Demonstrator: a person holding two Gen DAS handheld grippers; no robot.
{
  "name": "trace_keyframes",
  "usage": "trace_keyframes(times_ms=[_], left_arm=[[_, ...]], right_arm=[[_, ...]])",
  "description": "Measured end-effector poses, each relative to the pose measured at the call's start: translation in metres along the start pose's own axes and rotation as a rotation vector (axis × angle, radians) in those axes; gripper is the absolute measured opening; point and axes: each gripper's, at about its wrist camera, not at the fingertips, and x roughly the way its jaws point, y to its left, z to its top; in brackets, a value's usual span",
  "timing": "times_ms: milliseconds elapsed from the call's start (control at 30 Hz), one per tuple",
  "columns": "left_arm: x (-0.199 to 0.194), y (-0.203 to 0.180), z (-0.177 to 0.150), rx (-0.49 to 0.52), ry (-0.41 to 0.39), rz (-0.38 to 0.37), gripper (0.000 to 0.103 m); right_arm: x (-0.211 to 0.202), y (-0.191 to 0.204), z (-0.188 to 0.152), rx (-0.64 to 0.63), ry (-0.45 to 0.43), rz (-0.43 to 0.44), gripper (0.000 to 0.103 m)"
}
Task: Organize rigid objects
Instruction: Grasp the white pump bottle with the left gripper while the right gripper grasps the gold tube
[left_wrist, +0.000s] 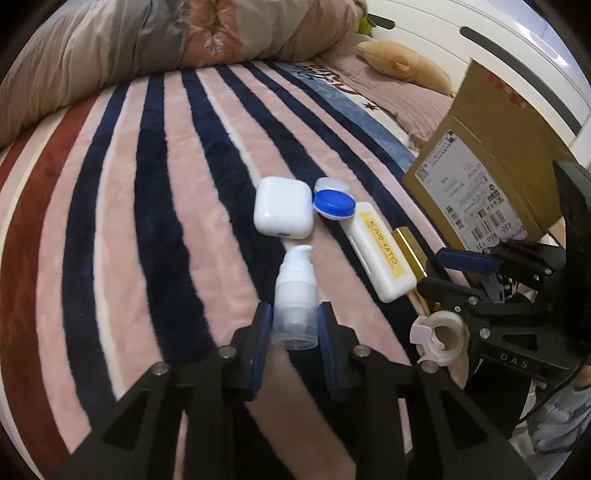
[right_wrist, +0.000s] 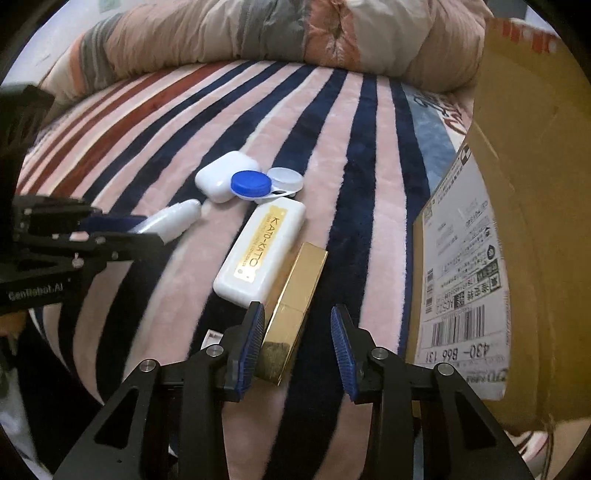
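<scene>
My left gripper (left_wrist: 294, 325) is shut on a white pump bottle (left_wrist: 295, 295), held by its clear lower end; it also shows at the left of the right wrist view (right_wrist: 170, 223). My right gripper (right_wrist: 298, 339) is open around a gold rectangular case (right_wrist: 295, 306) that lies on the striped blanket; the left pad touches it, the right pad stands apart. A white KATO-KATO case (right_wrist: 260, 253) lies beside the gold case. A white earbud case (left_wrist: 282, 206) and a blue-lidded contact lens case (left_wrist: 332, 203) lie just beyond.
An open cardboard box (right_wrist: 524, 184) with a shipping label stands at the right on the bed. A tape dispenser (left_wrist: 439, 338) lies near the right gripper. A folded quilt (left_wrist: 147, 37) and a plush toy (left_wrist: 402, 61) lie at the back.
</scene>
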Motion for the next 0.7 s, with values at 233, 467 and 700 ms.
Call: trace_keyframes(times_ms=[233, 467, 700], left_arm=[[0.011, -0.008, 0.002, 0.007, -0.021, 0.046, 0.023], [0.002, -0.003, -0.003, 0.036, -0.016, 0.057, 0.021], [0.004, 0.003, -0.004, 0.018, -0.022, 0.065, 0.021]], right_arm=[[0.011, -0.004, 0.006, 0.023, 0.039, 0.047, 0.019], [0.002, 0.012, 0.002, -0.092, 0.015, -0.051, 0.014], [0.009, 0.008, 0.0, -0.08, 0.031, -0.076, 0.014]])
